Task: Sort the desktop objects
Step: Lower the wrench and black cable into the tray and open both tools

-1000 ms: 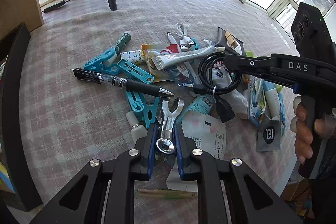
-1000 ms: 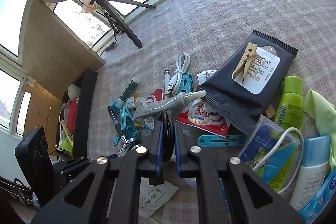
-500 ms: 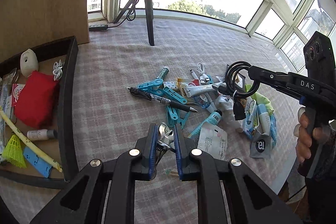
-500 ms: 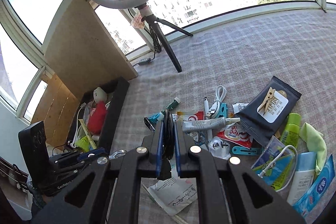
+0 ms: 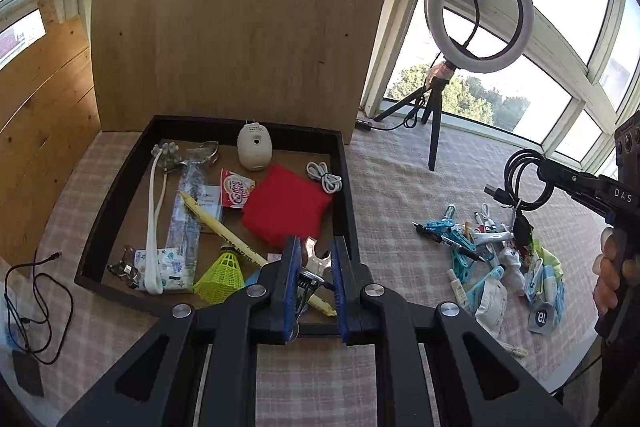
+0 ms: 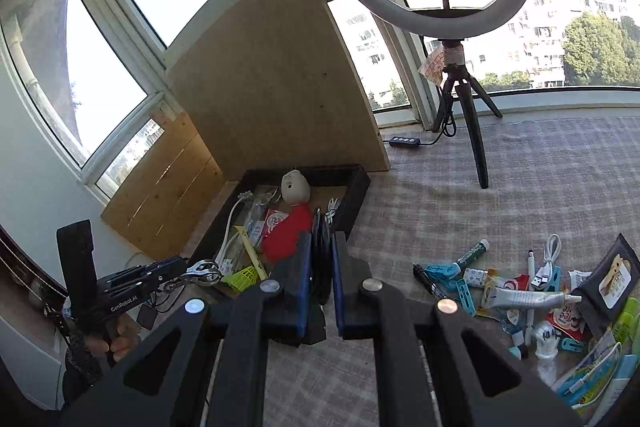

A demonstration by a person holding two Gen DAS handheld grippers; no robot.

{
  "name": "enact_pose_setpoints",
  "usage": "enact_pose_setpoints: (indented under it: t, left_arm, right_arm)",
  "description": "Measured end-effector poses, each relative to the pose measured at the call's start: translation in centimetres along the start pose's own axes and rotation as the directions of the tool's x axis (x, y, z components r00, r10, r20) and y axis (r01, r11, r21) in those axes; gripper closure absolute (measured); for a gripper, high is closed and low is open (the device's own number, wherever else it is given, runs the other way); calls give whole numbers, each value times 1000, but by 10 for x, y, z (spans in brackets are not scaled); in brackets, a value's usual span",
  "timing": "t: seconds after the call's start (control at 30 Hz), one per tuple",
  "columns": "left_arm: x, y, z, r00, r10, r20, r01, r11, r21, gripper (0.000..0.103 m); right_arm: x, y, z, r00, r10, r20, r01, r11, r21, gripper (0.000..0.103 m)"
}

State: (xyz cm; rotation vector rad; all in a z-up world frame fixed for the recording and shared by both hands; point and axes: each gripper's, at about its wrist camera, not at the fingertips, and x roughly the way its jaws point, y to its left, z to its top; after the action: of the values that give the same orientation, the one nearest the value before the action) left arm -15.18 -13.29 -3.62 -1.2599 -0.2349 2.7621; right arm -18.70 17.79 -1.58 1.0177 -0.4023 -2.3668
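A: Blue pads on the left hand-held gripper (image 5: 314, 263) are clamped narrow on a silver wrench (image 5: 313, 264), its open end poking up between them.

B: And where does it hang?

A: Above the near edge of the black tray (image 5: 346, 179), over a yellow pencil (image 5: 224, 233) and just beside a yellow-green shuttlecock (image 5: 222, 273). The right hand-held gripper (image 6: 321, 265) is pinched nearly closed on a coiled black cable (image 5: 524, 179), which dangles in the air beyond the tray's right wall.

B: What lies in the tray?

A: A red cloth (image 5: 286, 209), a white egg-shaped gadget (image 5: 255, 149), a coiled white cord (image 5: 325, 177), and a sachet (image 5: 236, 189).

B: The rest?

A: The unsorted pile (image 5: 502, 257) sits well apart on the checked tabletop (image 5: 400, 195): teal clips, a black pen, tubes, packets. A ring light (image 5: 478, 11) on a tripod stands behind, near a wooden board (image 5: 236, 31) propped at the tray's far side.
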Motion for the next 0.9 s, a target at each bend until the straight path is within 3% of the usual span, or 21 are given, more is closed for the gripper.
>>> enact_pose_setpoints:
  t: [0.33,0.77,0.83,0.87,0.9]
  left_arm:
    - [5,102,34,990,131,45,-127,989,-71,89]
    - [70,150,57,983,182,-25,-184,979,-84,87]
    - [74,154,58,979,203,-34,-206,973,-109,84]
    - [73,156,58,979,202,-28,-204,971,-123,81]
    - [72,157,58,980,198,-21,-199,971,-132,80]
  right_arm:
    - [107,74,39,998,-7,-69,-3,989,-150,93]
    - [198,81,70,990,-71,-118,45,977,-207,92]
    - [205,80,73,986,-98,-137,68,976,-209,69]
    - [205,78,74,985,-104,-135,76,977,-201,48]
    - [203,77,75,988,-100,-121,75,978,-197,45]
